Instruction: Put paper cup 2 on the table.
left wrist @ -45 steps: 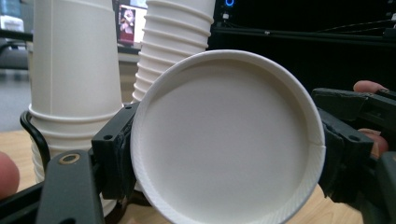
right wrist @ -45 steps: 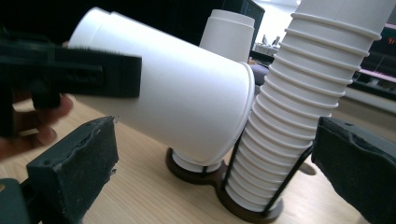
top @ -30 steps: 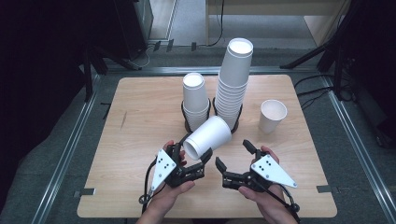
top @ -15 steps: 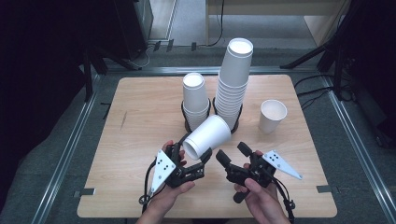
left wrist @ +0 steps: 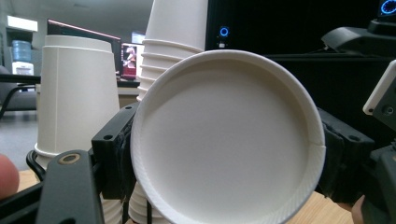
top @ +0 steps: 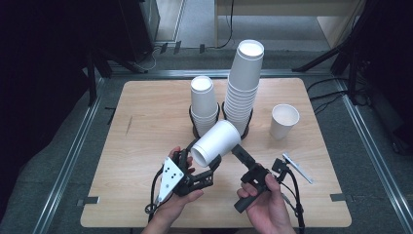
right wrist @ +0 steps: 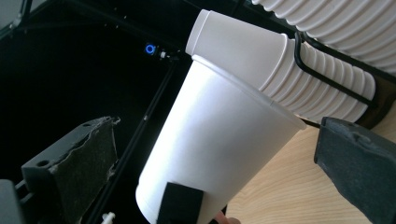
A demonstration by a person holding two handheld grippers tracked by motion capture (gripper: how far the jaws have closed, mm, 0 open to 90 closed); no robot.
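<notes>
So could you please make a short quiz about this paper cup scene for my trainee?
1. Which claw grips the tilted paper cup: left claw or right claw?
2. True or false: the right claw's jaws are shut on the cup.
3. How many cup stacks stand in black wire holders, and which is taller?

Key
1. The left claw, clamped near the cup's closed base.
2. False; its jaws have just been opening and stand wide on both sides of the cup, without pressing it.
3. Two; the right stack is taller than the left stack. A single cup stands apart.

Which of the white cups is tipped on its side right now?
The paper cup clamped in the left hand-held gripper; the two stacks and the lone cup stand upright.
</notes>
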